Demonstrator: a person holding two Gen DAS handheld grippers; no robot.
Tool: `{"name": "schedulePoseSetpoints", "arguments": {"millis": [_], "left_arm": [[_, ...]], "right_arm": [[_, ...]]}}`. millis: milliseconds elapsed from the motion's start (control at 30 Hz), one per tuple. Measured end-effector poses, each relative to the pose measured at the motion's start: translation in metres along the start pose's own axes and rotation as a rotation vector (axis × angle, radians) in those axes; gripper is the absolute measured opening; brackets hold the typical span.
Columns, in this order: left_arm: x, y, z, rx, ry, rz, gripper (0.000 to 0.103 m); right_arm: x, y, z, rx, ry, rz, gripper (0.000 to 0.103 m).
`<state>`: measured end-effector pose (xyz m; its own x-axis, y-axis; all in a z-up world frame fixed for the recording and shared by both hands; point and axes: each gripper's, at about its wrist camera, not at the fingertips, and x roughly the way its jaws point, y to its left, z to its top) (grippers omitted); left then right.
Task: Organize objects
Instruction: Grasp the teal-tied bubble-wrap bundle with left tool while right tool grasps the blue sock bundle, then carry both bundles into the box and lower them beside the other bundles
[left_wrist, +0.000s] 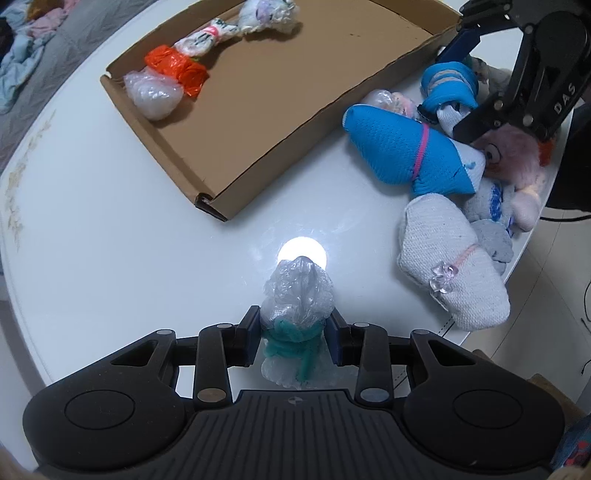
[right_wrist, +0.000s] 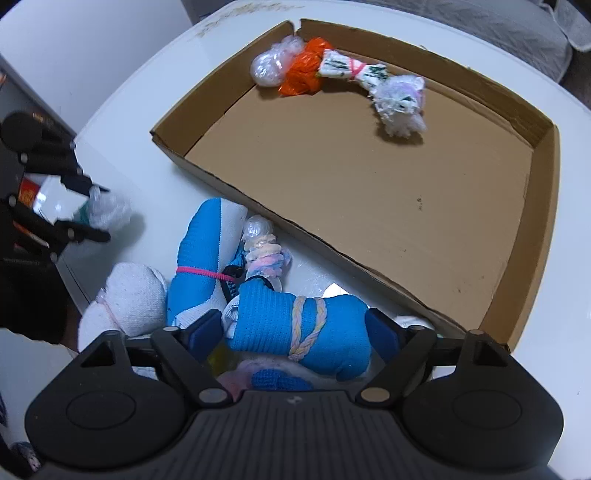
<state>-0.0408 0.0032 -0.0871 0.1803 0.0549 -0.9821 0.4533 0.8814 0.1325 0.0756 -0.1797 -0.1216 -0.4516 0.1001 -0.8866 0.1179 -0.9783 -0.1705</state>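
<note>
Since the box (left_wrist: 280, 122) ahead collects tied bundles, the left fingers (left_wrist: 293, 334) clamp a plastic bundle (left_wrist: 297, 295) above the desk (left_wrist: 110, 229); the right fingers (right_wrist: 295, 334) straddle, unclosed, a blue roll (right_wrist: 310, 332).

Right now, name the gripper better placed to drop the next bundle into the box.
Left. The left gripper is shut on the clear plastic bundle, lifted, facing the cardboard box. The right gripper is open, only straddling the blue sock roll.

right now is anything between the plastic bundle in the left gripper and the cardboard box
Nothing visible stands in the way. The left gripper holds the clear plastic bundle, and only bare white table lies before the cardboard box; the sock pile sits off to the right.
</note>
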Motion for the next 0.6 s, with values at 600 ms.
{"name": "schedulePoseSetpoints", "arguments": {"millis": [600], "left_arm": [[-0.048,0.025,0.024,-0.127,-0.141,-0.053,0.044]], "right_arm": [[-0.044,-0.018,-0.011,0.073,-0.140,0.050,0.069]]}}
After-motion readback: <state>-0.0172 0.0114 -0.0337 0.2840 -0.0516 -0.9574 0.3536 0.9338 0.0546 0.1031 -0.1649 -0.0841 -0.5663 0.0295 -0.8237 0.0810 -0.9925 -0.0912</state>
